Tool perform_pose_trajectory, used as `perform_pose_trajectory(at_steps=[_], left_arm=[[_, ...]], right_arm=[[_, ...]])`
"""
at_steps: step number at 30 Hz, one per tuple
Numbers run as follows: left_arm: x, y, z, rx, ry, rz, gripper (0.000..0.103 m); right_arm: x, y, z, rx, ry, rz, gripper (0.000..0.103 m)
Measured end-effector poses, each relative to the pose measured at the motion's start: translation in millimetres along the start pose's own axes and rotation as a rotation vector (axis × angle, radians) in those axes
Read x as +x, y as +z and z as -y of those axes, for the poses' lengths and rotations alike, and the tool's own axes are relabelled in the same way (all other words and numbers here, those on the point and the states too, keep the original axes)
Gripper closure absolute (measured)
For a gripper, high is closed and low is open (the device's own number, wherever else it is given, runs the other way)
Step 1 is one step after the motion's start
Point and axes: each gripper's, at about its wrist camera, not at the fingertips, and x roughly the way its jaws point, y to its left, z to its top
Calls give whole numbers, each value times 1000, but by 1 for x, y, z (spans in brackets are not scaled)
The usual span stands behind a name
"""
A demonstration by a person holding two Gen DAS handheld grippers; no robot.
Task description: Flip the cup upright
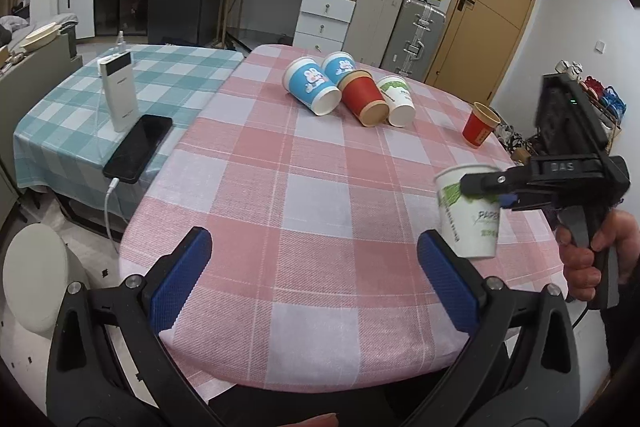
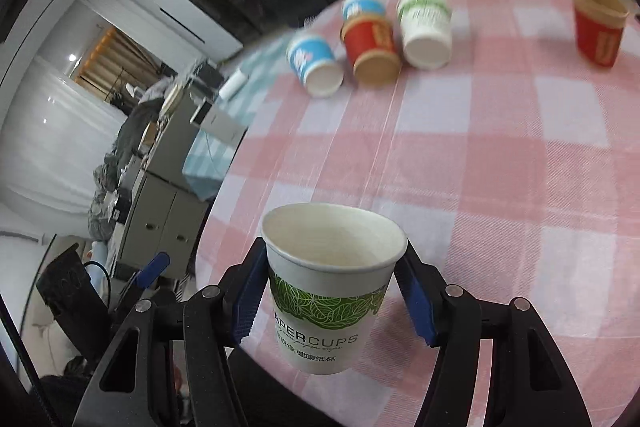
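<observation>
My right gripper [image 2: 334, 291] is shut on a white paper cup with a green leaf band [image 2: 330, 291], mouth up, held above the pink checked table near its right front edge. The same cup [image 1: 470, 215] and the right gripper [image 1: 486, 187] show in the left wrist view. My left gripper [image 1: 316, 283] is open and empty over the table's front edge. Several cups lie on their sides at the far middle: two blue [image 1: 310, 87], one red [image 1: 364, 99], one white and green [image 1: 398, 99]. A small red cup [image 1: 480, 125] stands upright at the right.
The pink checked table [image 1: 300, 207] adjoins a teal checked table [image 1: 172, 83] on the left, which holds a white power bank [image 1: 118, 91] and a black phone [image 1: 138, 147] with a cable. Suitcases, drawers and a door stand behind.
</observation>
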Motion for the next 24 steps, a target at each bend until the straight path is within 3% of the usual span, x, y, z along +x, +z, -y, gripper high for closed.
perform_pose_trajectory(at_steps=[7, 13, 22, 24], left_arm=[[28, 20, 24, 30, -6, -20, 0], [48, 35, 46, 46, -10, -27, 0], [85, 43, 70, 67, -8, -66, 0], [93, 44, 73, 68, -7, -73, 0]], right_arm=[[-26, -8, 18, -53, -42, 233, 40], [-28, -12, 22, -142, -157, 409, 40], [-7, 4, 26, -256, -349, 463, 40], [-1, 7, 32, -244, -347, 455, 40]])
